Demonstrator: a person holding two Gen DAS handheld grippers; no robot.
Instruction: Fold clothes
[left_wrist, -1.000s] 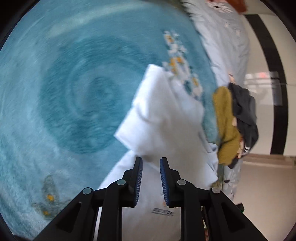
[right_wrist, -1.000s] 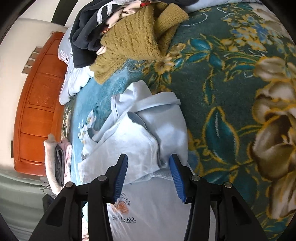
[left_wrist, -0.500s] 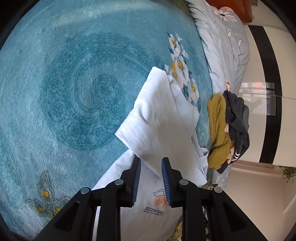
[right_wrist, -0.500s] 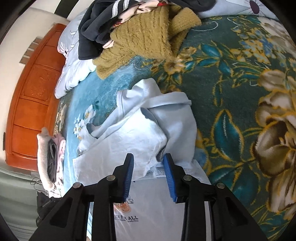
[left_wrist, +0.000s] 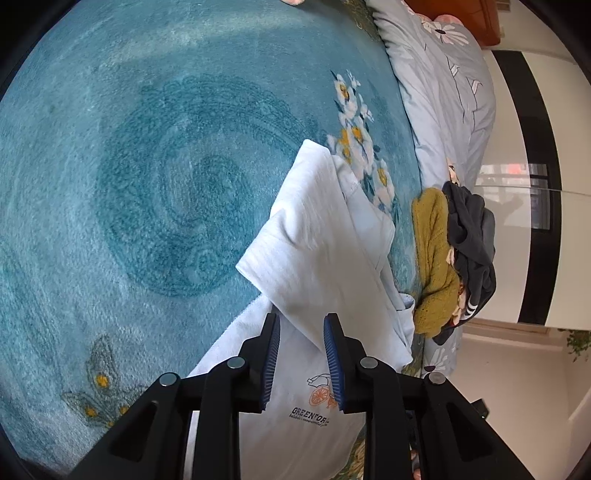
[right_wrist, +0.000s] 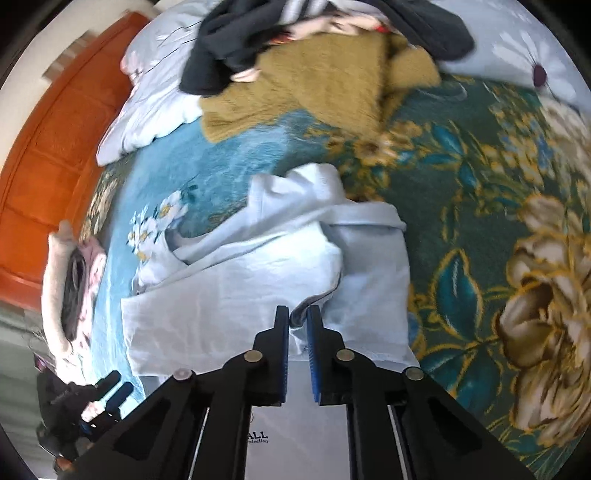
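Our right claw (right_wrist: 297, 314) nearly closed, pinching shirt (right_wrist: 258, 280) at folded sleeve edge, we judge to carry fold over. Our left claw (left_wrist: 301, 325) partly open, fabric flap between its pads (left_wrist: 273, 343), not clamped; likely steadying or about to grip. Shirt lies mid-bed on blue blanket (left_wrist: 129, 184), print facing up. Farther off, toward bed's edge: mustard sweater (right_wrist: 325, 74) under dark clothes (right_wrist: 229, 48), waiting their turn. Folded stack (right_wrist: 70, 280) by headboard (right_wrist: 55, 140).

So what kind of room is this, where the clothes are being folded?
Most likely a bedroom. The pale T-shirt lies on a bed covered by a teal floral blanket, with an orange wooden headboard and a flower-print duvet beyond it. A heap of unfolded clothes waits nearby.
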